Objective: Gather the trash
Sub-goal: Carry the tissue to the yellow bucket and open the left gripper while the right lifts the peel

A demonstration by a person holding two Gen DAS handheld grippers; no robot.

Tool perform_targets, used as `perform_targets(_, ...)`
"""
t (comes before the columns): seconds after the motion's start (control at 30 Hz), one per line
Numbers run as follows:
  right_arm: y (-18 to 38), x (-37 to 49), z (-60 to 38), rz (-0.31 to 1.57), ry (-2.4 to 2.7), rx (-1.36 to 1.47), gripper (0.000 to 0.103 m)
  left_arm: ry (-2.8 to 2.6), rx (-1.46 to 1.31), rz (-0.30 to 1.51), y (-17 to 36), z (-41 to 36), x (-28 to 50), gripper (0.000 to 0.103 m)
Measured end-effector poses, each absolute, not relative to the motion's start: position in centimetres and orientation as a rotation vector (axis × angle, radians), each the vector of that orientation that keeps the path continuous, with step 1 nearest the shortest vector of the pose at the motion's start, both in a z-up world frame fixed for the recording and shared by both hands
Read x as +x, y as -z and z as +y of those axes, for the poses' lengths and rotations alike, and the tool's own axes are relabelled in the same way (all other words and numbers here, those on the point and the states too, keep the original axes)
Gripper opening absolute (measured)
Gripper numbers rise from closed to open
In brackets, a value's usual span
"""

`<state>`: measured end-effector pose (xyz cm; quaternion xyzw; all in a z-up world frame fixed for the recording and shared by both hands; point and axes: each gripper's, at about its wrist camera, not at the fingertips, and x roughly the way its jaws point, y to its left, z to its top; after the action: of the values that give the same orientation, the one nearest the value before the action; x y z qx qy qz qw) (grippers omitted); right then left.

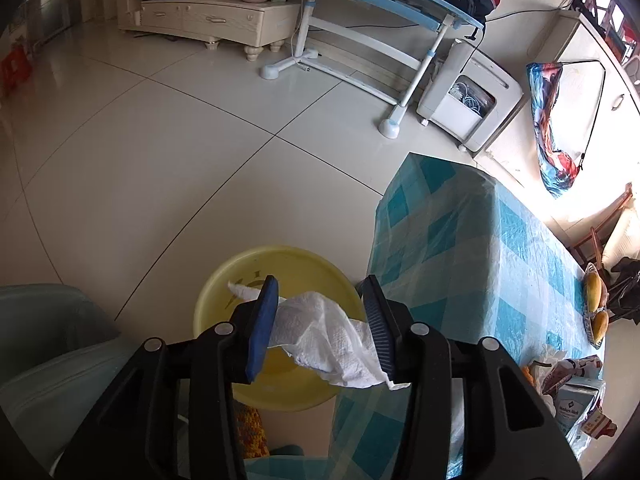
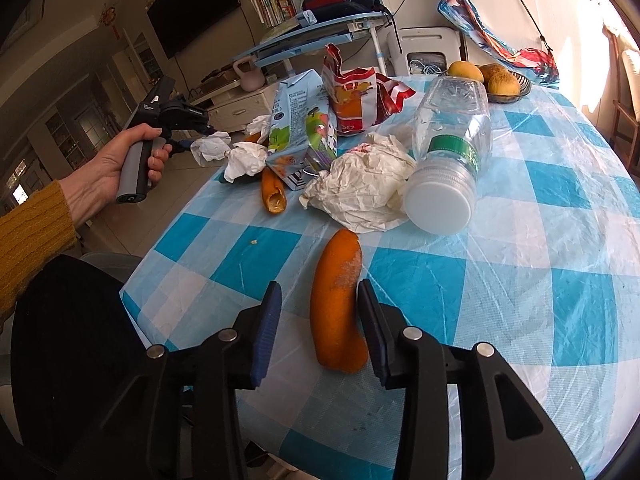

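- I am holding my left gripper (image 1: 320, 320) over the yellow bin (image 1: 276, 328) on the floor, just beside the desk (image 1: 460, 248).
- A crumpled white tissue (image 1: 332, 340) is hanging between my left jaws. The jaws are standing partly apart. The tissue is clinging to the right pad, and I am judging it loose, not squeezed.
- The tissue is looking soft and very light, so I am thinking it may stick and need a little shake to fall in.
- My right gripper (image 2: 320, 320) is hanging low over the desk with its jaws partly apart and holding nothing.
- A long orange peel (image 2: 338, 304) is lying on the desk between those jaws, nearer the right pad, not touching the left one.
- The peel is looking light and bendy, maybe a bit slippery. I am thinking the middle of it is the best place to pinch.
- More trash is lying farther back: a plastic bottle (image 2: 448, 148), crumpled paper (image 2: 360, 188) and a red snack bag (image 2: 356, 100).
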<state>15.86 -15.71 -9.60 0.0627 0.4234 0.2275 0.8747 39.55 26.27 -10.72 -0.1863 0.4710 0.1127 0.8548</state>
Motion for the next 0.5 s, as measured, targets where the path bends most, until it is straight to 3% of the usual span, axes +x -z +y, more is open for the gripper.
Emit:
perform_targets(0.3,9.5,15.4,-15.4,0.876,-0.464,0.095,0.040,-0.251,-0.429,0.918,8.3,25.9,37.5,0.053)
perform_targets(0.5,9.5,15.2,-15.4,0.877,-0.455,0.085,0.040,-0.272,-0.432,0.763,3.9,24.7,33.1,0.074)
